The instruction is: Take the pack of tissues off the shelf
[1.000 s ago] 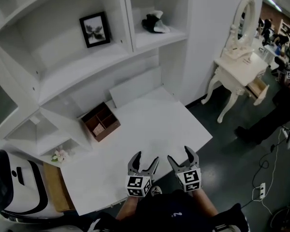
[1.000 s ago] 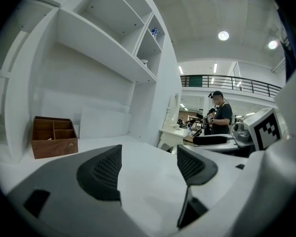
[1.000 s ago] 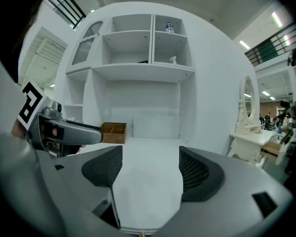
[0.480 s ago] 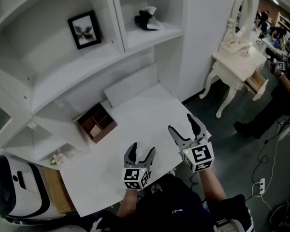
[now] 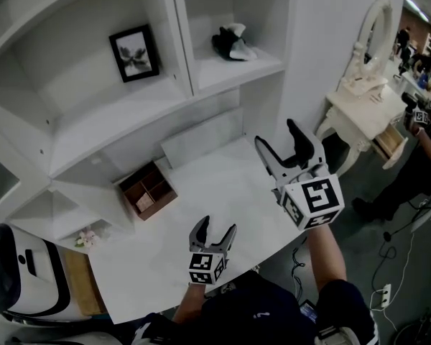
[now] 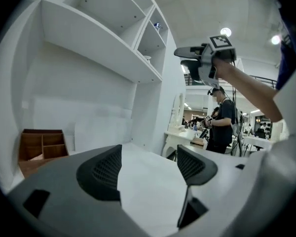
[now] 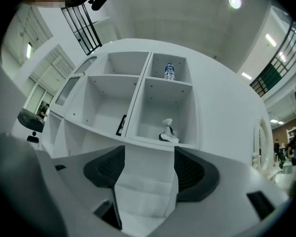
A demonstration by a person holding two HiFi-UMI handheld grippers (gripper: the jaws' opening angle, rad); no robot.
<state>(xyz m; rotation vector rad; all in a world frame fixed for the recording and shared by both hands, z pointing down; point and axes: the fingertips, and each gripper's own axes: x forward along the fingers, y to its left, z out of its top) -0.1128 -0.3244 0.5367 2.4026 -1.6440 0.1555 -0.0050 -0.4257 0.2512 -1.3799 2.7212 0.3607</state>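
Right tongs [image 5: 279,136] held high before the shelf [image 5: 238,68], jaws apart, empty, just closing slightly; left tongs [image 5: 217,227] low over bench [image 5: 223,185], open, empty; one pack of tissues [image 5: 233,42]; one picture frame [image 5: 134,53].

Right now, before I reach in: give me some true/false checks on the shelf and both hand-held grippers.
1. The tissue pack sits on the shelf, in the compartment right of the framed picture. True.
2. The right hand-held gripper grips the tissue pack. False: its jaws have just been closing a little, but they stand apart with nothing between them, away from the pack.
3. The left hand-held gripper is open and empty over the desk. True.
4. The wooden box stands on the shelf beside the picture. False: it stands on the desk, below the shelf.
5. A bottle stands in the compartment above the tissue pack. True.
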